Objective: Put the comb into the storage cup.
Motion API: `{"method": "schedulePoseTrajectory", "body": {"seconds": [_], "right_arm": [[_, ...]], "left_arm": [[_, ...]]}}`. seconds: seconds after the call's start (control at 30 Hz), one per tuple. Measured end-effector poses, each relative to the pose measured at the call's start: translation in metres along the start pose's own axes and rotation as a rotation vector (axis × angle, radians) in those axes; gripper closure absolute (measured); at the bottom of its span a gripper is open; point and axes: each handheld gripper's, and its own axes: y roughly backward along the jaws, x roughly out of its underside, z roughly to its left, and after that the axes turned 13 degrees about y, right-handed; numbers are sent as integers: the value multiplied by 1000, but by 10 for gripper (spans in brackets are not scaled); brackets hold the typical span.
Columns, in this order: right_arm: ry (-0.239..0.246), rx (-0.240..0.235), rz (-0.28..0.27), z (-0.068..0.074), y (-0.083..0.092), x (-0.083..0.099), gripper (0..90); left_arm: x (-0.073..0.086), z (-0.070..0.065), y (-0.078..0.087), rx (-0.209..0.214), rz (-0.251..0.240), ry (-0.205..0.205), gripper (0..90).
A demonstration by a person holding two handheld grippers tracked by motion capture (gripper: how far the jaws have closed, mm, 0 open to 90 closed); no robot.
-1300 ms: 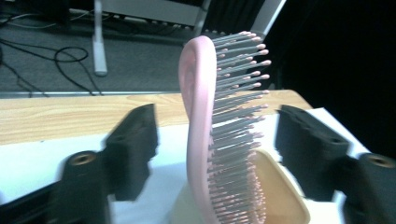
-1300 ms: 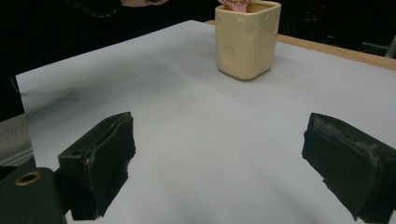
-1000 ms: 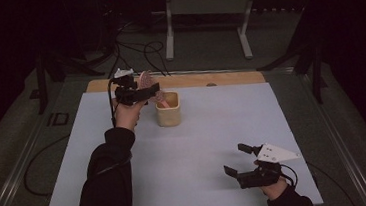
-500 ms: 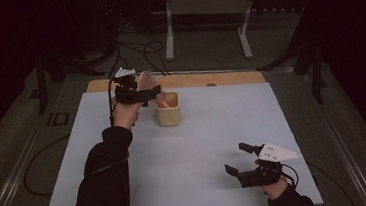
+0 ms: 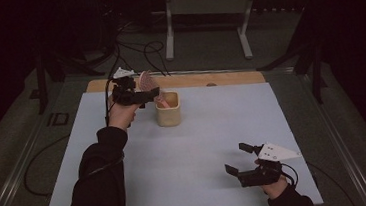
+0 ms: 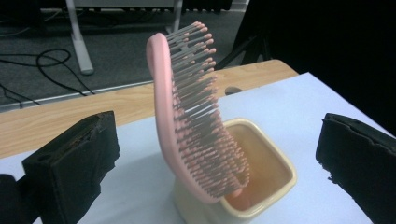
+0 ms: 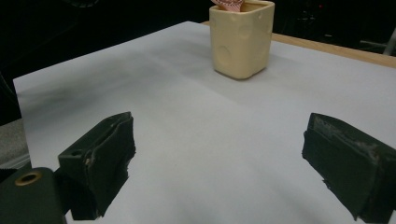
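High view: the left gripper (image 5: 142, 93) is held at the far left part of the white surface (image 5: 200, 146), level with the top of a cream square ceramic cup (image 5: 168, 109). A pink plastic hairbrush with grey bristles (image 5: 147, 82) stands in this cup, handle end down, with its head rising above the rim and leaning toward the left gripper.

Left gripper view: both black jaws stand wide apart, one on each side of the hairbrush (image 6: 196, 116). The jaws have just been opening. The hairbrush sits between them, with neither pad touching it. The brush leans against the near rim of the cup (image 6: 261, 186), bristles facing the cup's opening.

High view: the right gripper (image 5: 244, 160) rests low at the near right part of the surface, well apart from the cup.

Right gripper view: its jaws are spread wide with nothing between them, above bare white surface (image 7: 210, 140). The cup (image 7: 241, 37) stands farther off, near a wooden strip (image 7: 345, 49) along the surface's far edge.
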Motion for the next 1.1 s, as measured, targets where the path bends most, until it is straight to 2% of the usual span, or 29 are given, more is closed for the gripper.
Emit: {"method": "schedulePoseTrajectory", "body": {"seconds": [0.27, 0.37, 0.4, 0.53, 0.8, 1.07, 1.1], "right_arm": [[11, 5, 9, 1, -1, -1, 89], [10, 8, 12, 1, -1, -1, 89], [8, 8, 13, 1, -1, 0, 89], [5, 9, 12, 1, 0, 0, 89], [19, 20, 23, 0, -1, 0, 89], [17, 28, 26, -3, 0, 3, 89], [15, 27, 27, -3, 0, 3, 89]], "left_arm": [[4, 0, 7, 10, 12, -20, 1], [6, 1, 10, 36, 34, -25, 1], [6, 1, 11, 33, 39, -28, 1], [6, 2, 15, 38, 34, -34, 1], [11, 1, 23, 51, 61, -73, 1], [16, 0, 36, 67, 65, -100, 1], [17, 1, 37, 80, 62, -97, 1]]}}
